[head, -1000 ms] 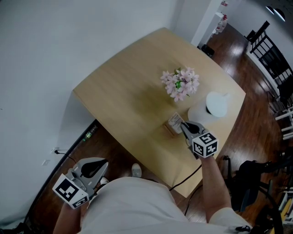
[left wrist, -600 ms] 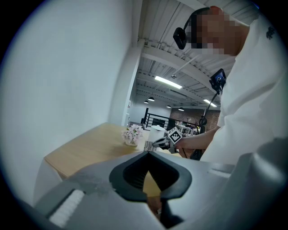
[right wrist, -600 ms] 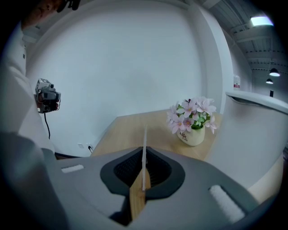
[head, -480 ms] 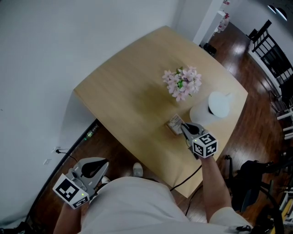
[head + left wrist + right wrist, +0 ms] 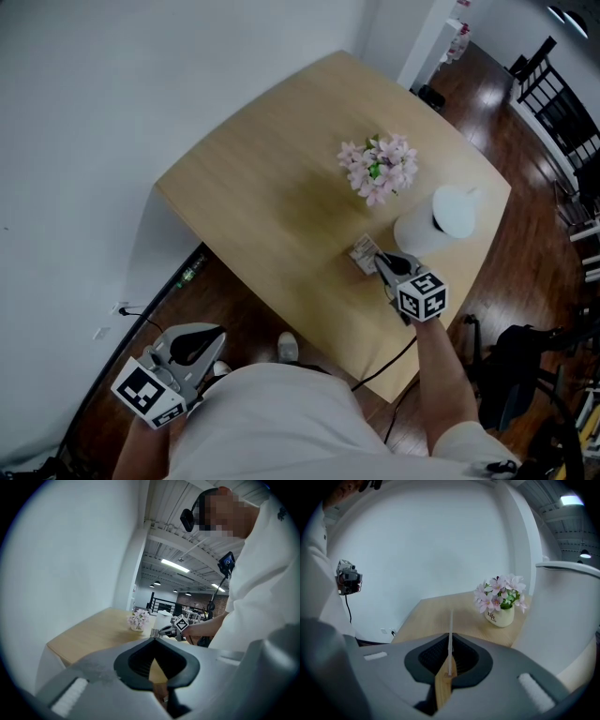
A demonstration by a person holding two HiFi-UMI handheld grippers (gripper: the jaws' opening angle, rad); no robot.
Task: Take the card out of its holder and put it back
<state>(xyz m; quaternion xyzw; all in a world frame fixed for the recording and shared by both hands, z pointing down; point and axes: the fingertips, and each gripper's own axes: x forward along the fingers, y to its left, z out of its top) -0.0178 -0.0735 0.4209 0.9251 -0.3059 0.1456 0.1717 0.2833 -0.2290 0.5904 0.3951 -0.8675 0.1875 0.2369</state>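
On the wooden table (image 5: 272, 187) my right gripper (image 5: 378, 255) is shut on a thin white card (image 5: 364, 247). In the right gripper view the card (image 5: 451, 620) stands edge-on between the pads, and its lower edge meets the small wooden holder (image 5: 442, 688) beneath the jaws. My left gripper (image 5: 218, 332) hangs off the table by the person's hip, shut with nothing in it. From the left gripper view (image 5: 152, 639), the right gripper (image 5: 164, 631) and the card (image 5: 154, 633) are seen far off on the table.
A pot of pink flowers (image 5: 378, 169) (image 5: 499, 602) stands just beyond the holder. A tall white lidded container (image 5: 441, 220) (image 5: 562, 620) stands close on the right of my right gripper. Dark chairs (image 5: 562, 112) stand on the wood floor at the far right.
My right gripper has sunk a little with the card, bringing it down onto the holder. The left gripper has stayed where it was.
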